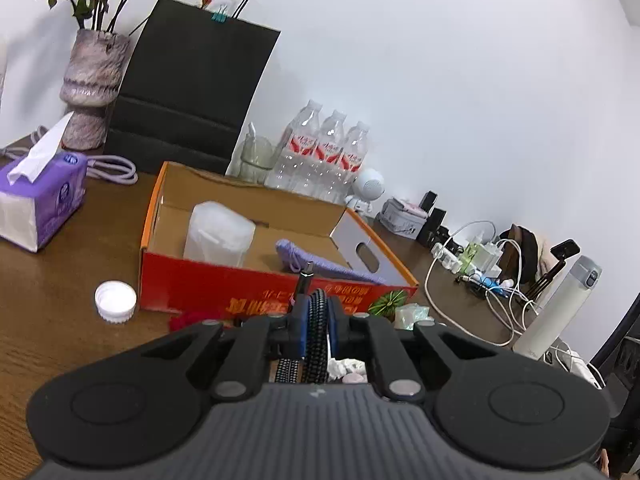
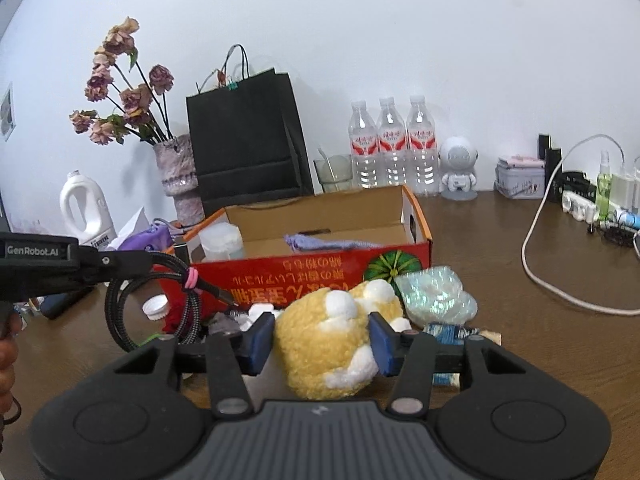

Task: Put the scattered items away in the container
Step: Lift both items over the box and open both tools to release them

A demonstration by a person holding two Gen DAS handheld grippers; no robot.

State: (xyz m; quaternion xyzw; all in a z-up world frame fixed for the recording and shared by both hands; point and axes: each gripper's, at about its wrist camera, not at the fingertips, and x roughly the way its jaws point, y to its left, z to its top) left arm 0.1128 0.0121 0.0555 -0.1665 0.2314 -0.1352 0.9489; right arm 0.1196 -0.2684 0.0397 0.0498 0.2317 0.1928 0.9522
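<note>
A: Where the left wrist view is taken first, what is held, and why so?

B: A coiled braided cable (image 1: pixel 316 316) is clamped between the fully closed jaws of the left hand-held gripper (image 1: pixel 314 320), pinched across the coil so that the loops are kept bundled. It is carried tilted downward in front of the red cardboard box (image 1: pixel 248 280), which stands on the brown surface (image 1: pixel 60 300). A translucent tub (image 1: pixel 218 234) and a lilac cloth pouch (image 1: pixel 316 260) are already lodged inside; a white cap (image 1: pixel 115 297) is left outside.

A: And the right wrist view?

B: A yellow-and-white plush toy (image 2: pixel 332 336) is gripped by the right hand-held gripper (image 2: pixel 320 340), its blue pads pressed into both flanks, the soft body being squeezed to prevent slipping. It is pointed slightly downward, just short of the box. The cable is seen hanging at left, and an iridescent wrapper (image 2: pixel 436 296) lies on the surface beside the box.
</note>
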